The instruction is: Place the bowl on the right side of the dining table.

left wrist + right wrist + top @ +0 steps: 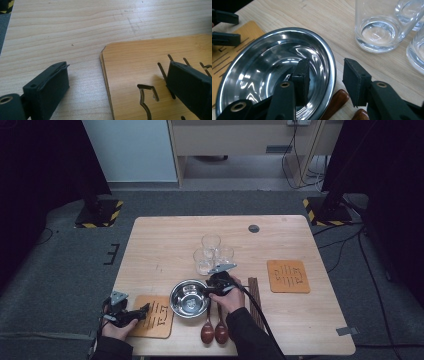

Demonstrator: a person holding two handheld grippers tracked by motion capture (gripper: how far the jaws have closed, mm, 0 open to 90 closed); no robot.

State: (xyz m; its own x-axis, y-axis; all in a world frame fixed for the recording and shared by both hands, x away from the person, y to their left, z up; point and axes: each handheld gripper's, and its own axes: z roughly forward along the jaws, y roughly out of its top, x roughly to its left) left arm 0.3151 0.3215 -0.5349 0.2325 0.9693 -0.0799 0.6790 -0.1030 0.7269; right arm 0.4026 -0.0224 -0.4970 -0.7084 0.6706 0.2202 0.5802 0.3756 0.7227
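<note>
The right gripper [325, 82] straddled the bowl's [249, 65] rim, jaws apart, not yet pressing. The left gripper [117, 85] gaped wide over the mat's [140, 62] edge.

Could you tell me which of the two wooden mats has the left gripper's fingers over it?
The near-left mat, beside the steel bowl. The left gripper straddles its edge there; the other mat lies alone at the table's right.

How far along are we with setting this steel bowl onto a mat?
Nothing looks finished yet. In hand: the right gripper straddles the steel bowl's rim, one jaw inside and one outside, not yet pressing. The left gripper is open over the near mat's edge. Left: gripping the bowl and moving it; the far mat is bare.
</note>
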